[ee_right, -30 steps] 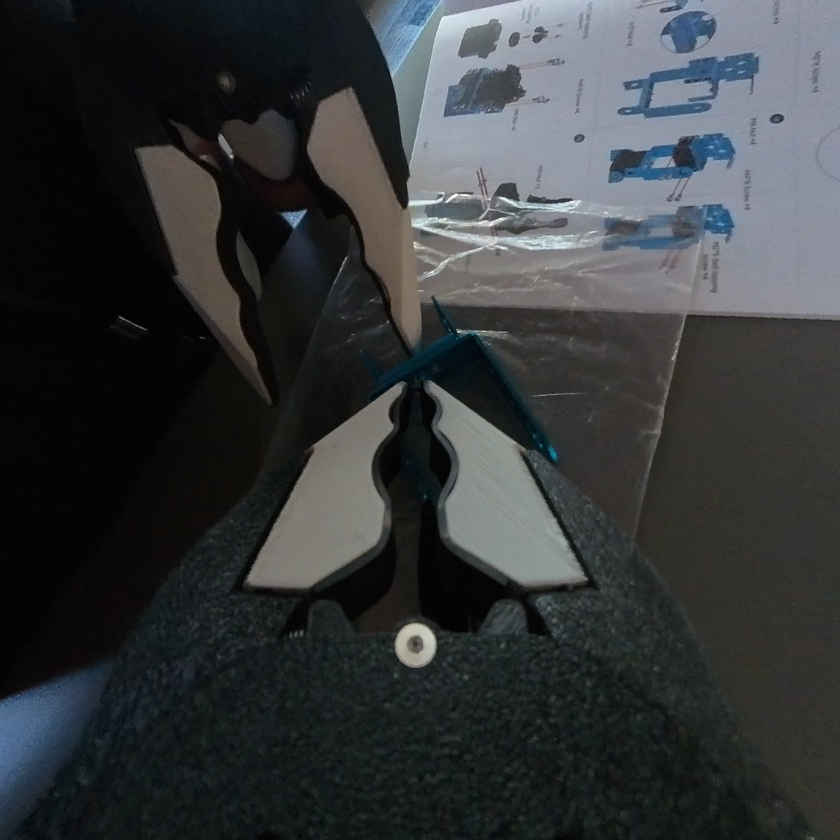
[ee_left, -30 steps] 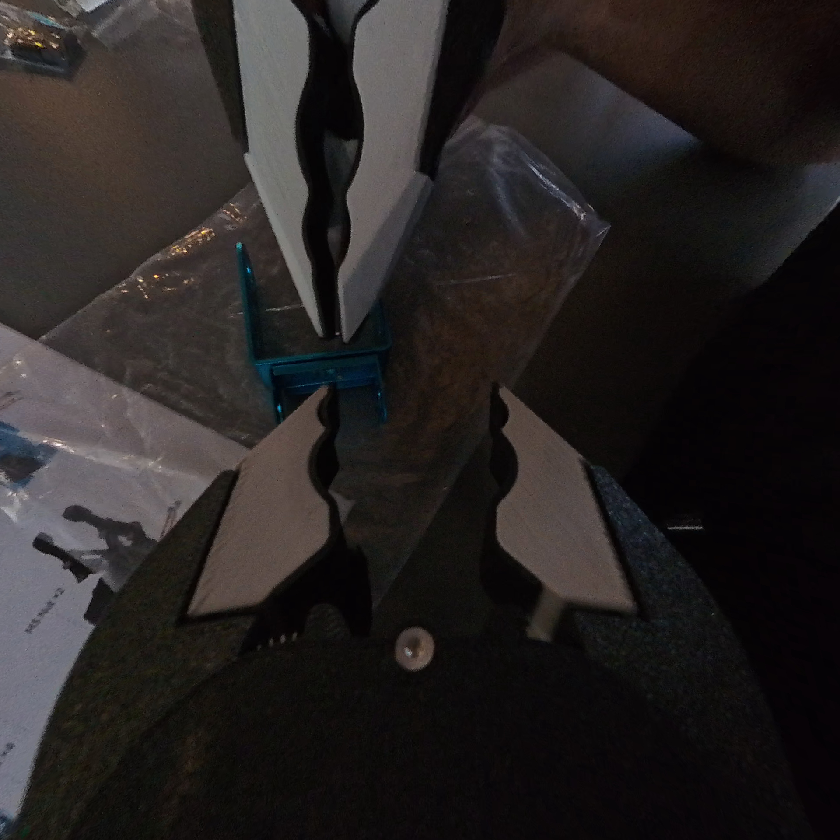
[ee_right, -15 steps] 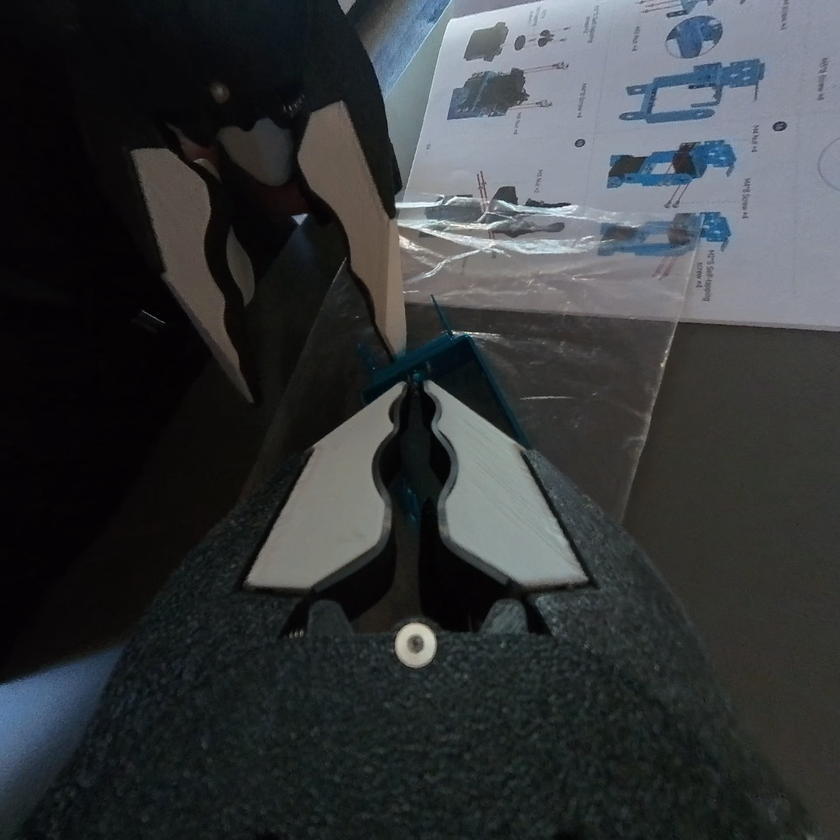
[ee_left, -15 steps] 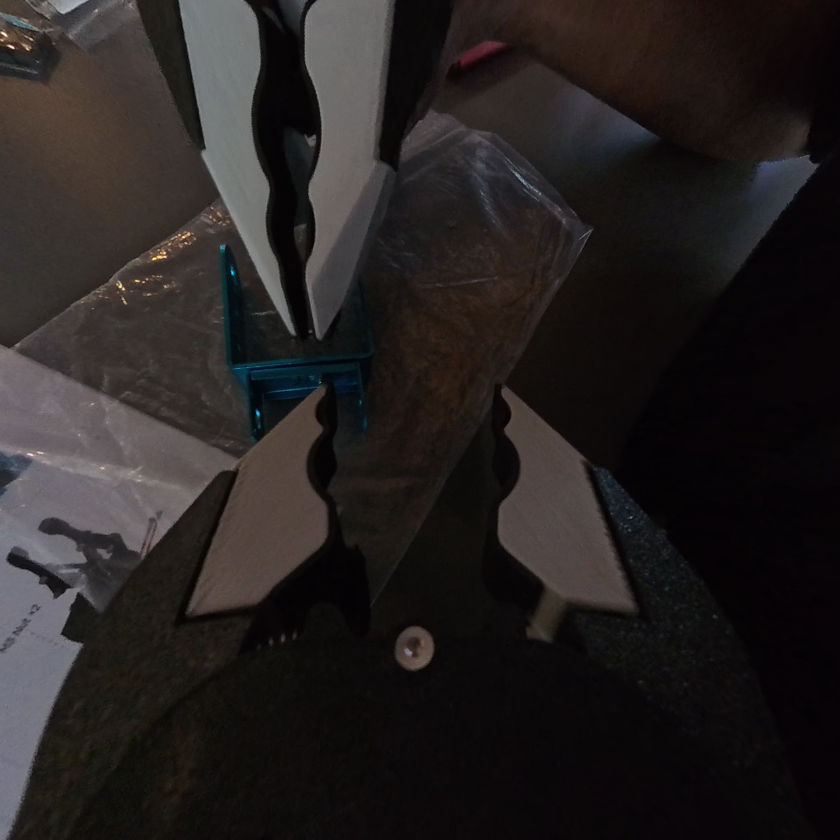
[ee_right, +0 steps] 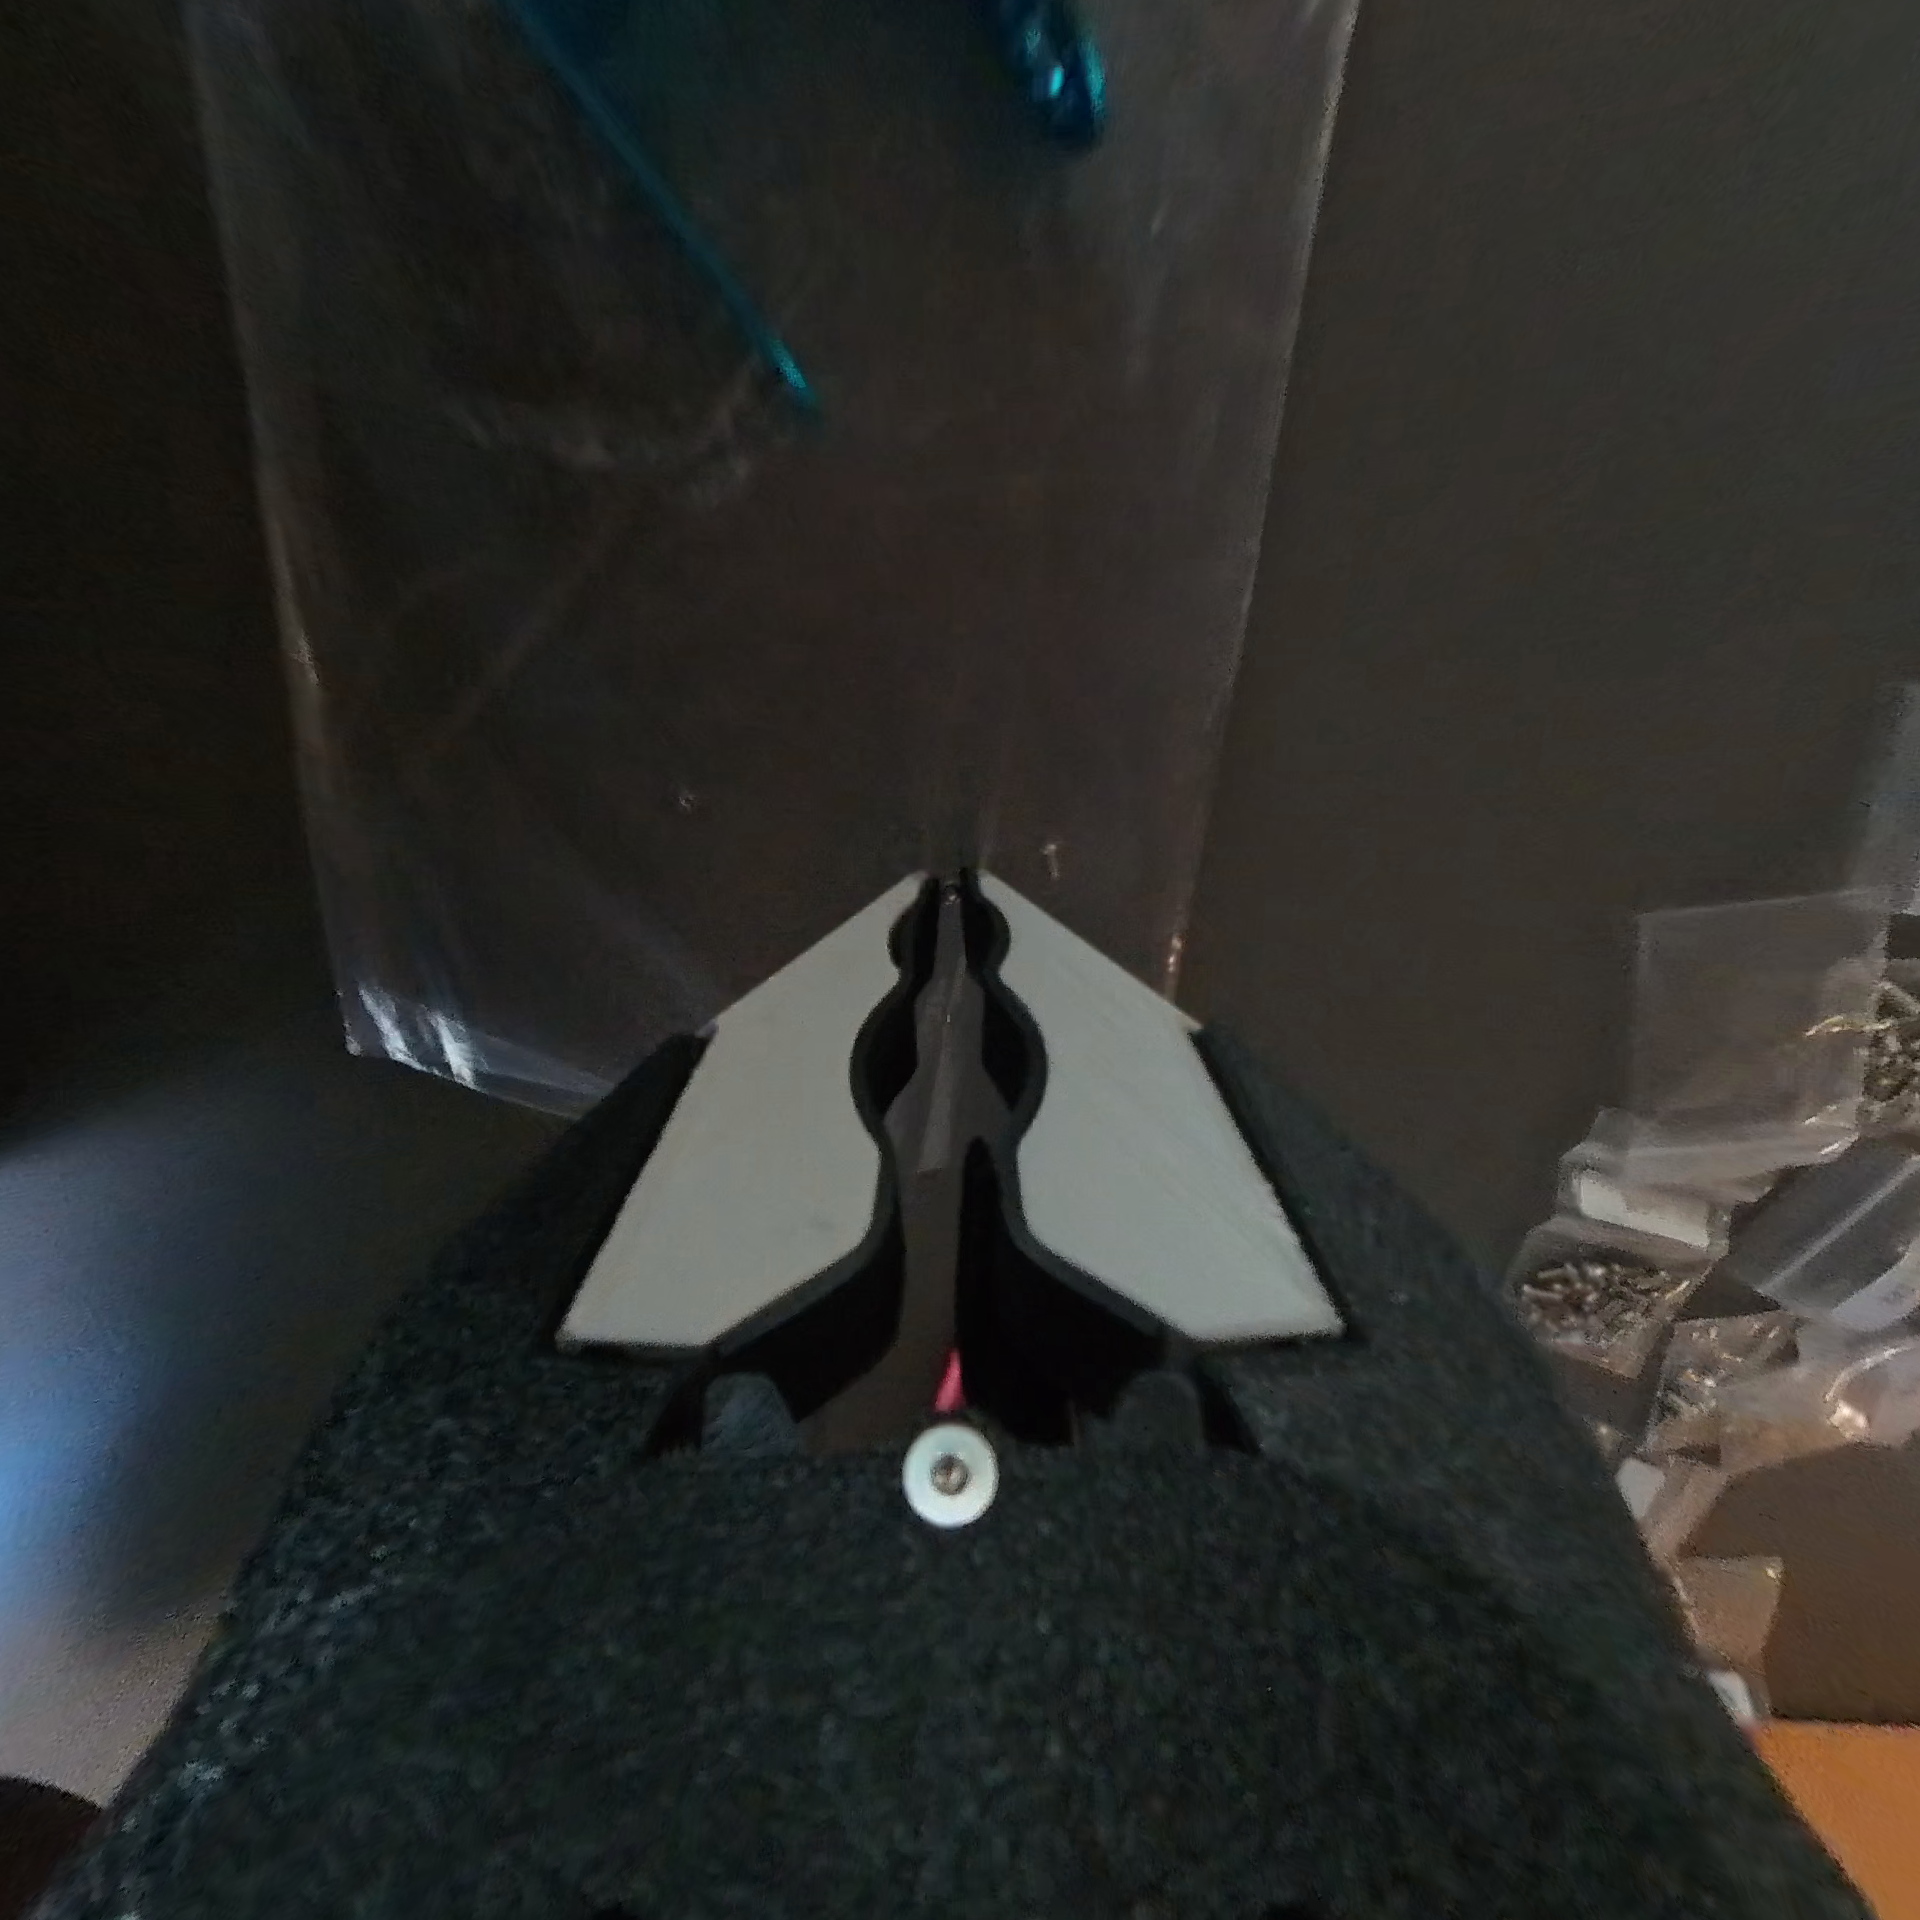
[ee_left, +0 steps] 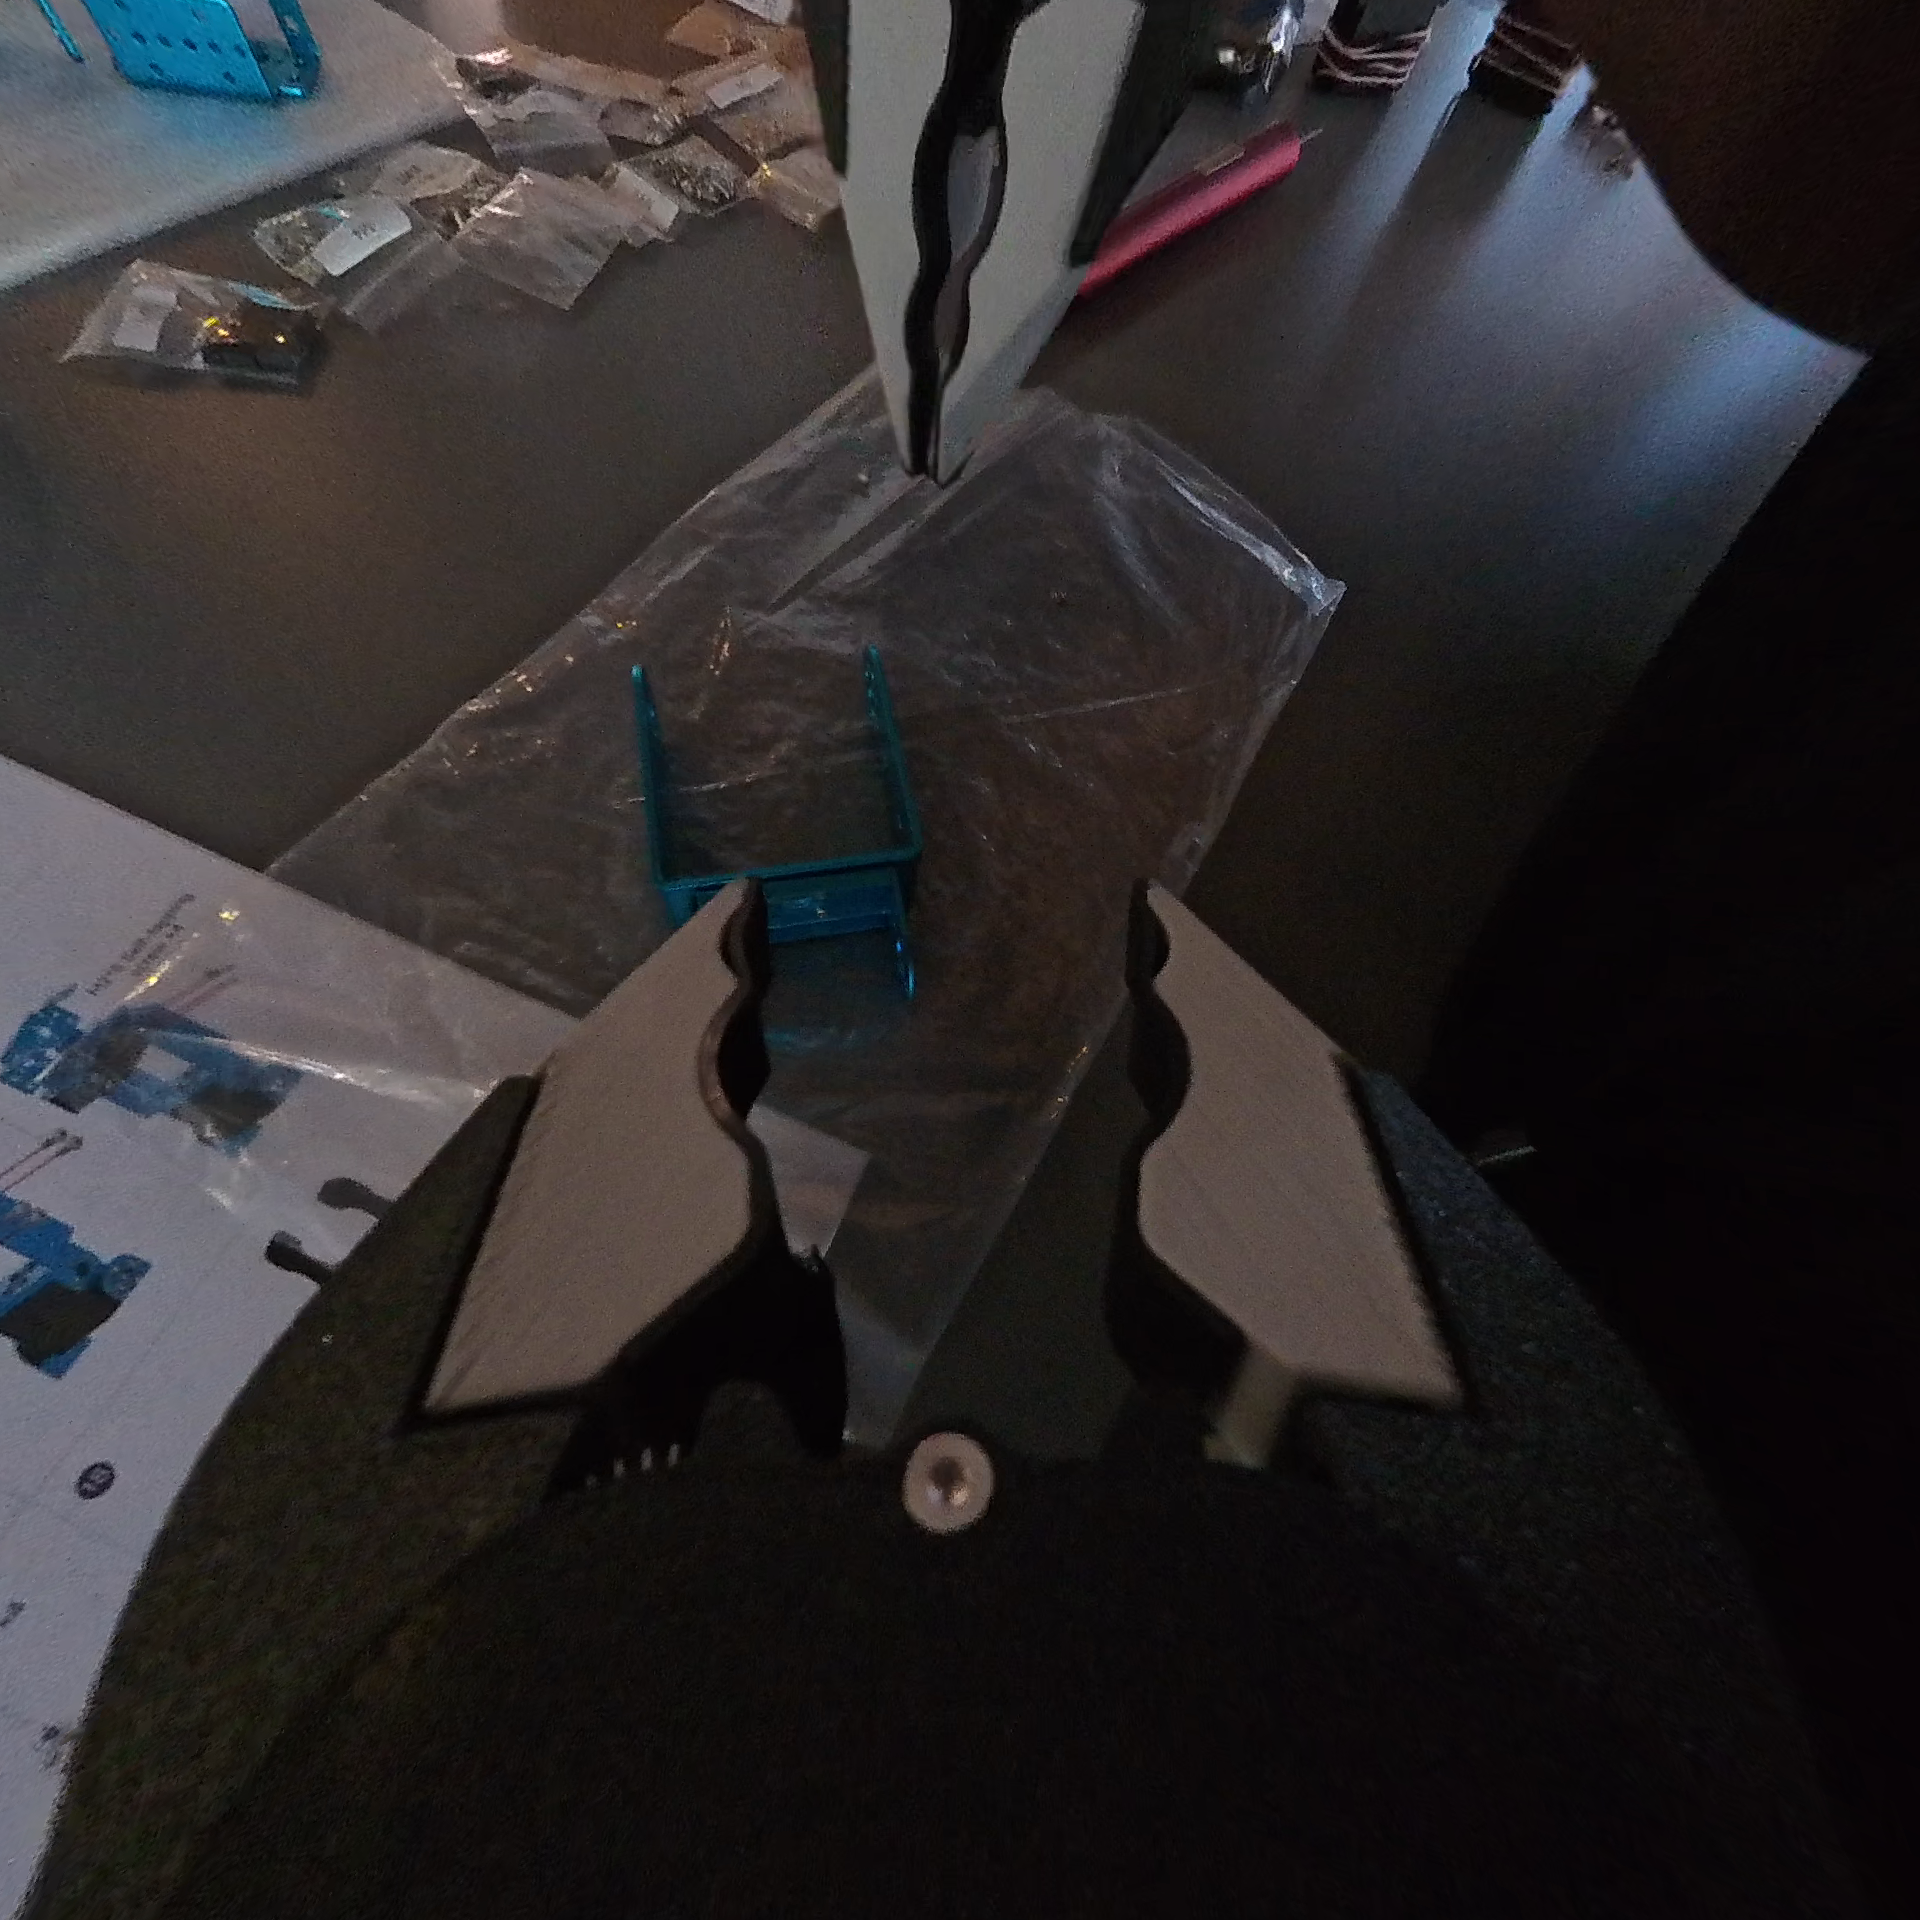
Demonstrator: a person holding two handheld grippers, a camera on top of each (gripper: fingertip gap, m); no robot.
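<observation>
A clear plastic bag [ee_left: 1070,665] lies on the dark table. A blue metal U-shaped bracket [ee_left: 779,831] rests at its near part, seemingly under the film. My left gripper [ee_left: 945,904] is open and empty. Its left finger [ee_left: 665,1122] is just in front of the bracket, and the bag's near end runs between the jaws. My right gripper [ee_right: 951,883] is shut on the bag's far edge, with a fold of film between its tips. It also shows in the left wrist view [ee_left: 935,457]. In the right wrist view the bag [ee_right: 727,623] stretches away and the bracket [ee_right: 675,208] is blurred at the top.
A printed instruction sheet [ee_left: 156,1091] lies at the left under the bag's corner. Several small bags of hardware [ee_left: 520,208] and another blue metal part [ee_left: 208,52] lie at the far left. A red tool [ee_left: 1195,203] lies beyond. More screw bags [ee_right: 1714,1247] are at the right. One gripper's finger ends stand about 15 cm off the other's.
My right gripper has let go of the blue bracket, drawn back to the bag's far edge and shut on the film. The bracket now rests alone. My left gripper stays open.
</observation>
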